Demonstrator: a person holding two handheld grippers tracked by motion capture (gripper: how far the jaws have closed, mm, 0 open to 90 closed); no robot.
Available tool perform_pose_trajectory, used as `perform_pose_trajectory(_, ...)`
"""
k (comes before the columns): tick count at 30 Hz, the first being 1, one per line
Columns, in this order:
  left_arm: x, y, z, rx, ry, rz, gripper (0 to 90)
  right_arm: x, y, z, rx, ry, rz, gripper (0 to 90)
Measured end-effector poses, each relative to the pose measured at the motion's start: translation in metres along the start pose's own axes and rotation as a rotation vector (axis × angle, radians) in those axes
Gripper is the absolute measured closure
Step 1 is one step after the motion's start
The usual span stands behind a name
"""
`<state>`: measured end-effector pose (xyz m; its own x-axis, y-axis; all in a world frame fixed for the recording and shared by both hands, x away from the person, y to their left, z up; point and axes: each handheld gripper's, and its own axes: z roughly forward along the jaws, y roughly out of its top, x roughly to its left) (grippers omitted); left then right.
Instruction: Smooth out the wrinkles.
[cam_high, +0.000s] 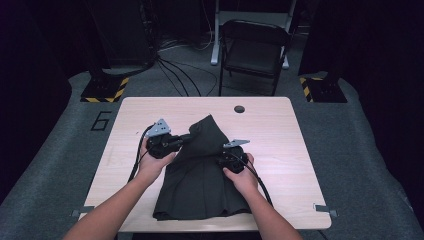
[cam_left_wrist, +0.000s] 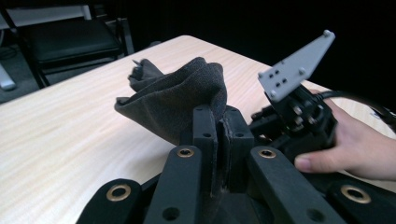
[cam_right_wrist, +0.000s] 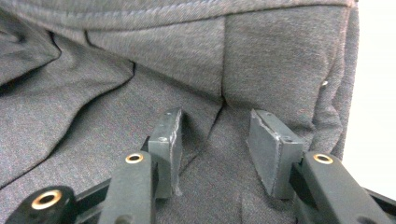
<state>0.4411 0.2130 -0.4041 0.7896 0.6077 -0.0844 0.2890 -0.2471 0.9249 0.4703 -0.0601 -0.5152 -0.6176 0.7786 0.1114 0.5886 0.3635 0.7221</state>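
Item: dark grey woven cloth garment (cam_high: 200, 175), pleated and seamed, laid flat on the pale wood-grain table (cam_high: 280, 125), its bulk on the person's side of both grippers, one corner drawn up and folded away from them.

Left gripper (cam_left_wrist: 219, 123): jaws pressed together on a raised fold of the garment (cam_left_wrist: 182, 100). The cloth bunches just ahead of the pads and rises in a soft peak beyond them, clear of the tabletop. Likely reason for the hold: a pinch at the edge lets the corner be lifted and carried across as a fold, with no slack slipping out.

Right gripper (cam_right_wrist: 215, 140): jaws apart, about halfway, pads (cam_right_wrist: 273, 149) resting down on the flat cloth with a seam junction lying between them. No fabric is gathered up between the pads, so nothing is gripped. Likely reason for the placing: weight on the flat part pins the garment so that it does not drag along when the other corner is pulled. The garment's hemmed edge runs just beyond the jaw tips; bare table shows to their right.

Relation of the two: in the high view the right gripper (cam_high: 231, 161) sits near the left gripper (cam_high: 176, 141), with the lifted fold between them.

Judgement: a fold in progress, with one hand carrying and one anchoring.
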Motion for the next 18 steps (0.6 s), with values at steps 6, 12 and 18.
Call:
perform_pose_trajectory(6,-0.004,-0.014,-0.005,0.004,-0.020,-0.016,85.9,-0.001,0.000,0.000,-0.005,0.000,-0.002,54.2)
perform_pose_trajectory(12,-0.015,-0.024,-0.008,0.026,-0.054,0.011,85.8,0.001,-0.001,-0.001,-0.003,0.000,0.030,54.2)
perform_pose_trajectory(18,-0.026,-0.040,-0.008,0.060,-0.084,0.037,85.8,0.000,-0.002,0.000,-0.019,0.000,0.009,53.9)
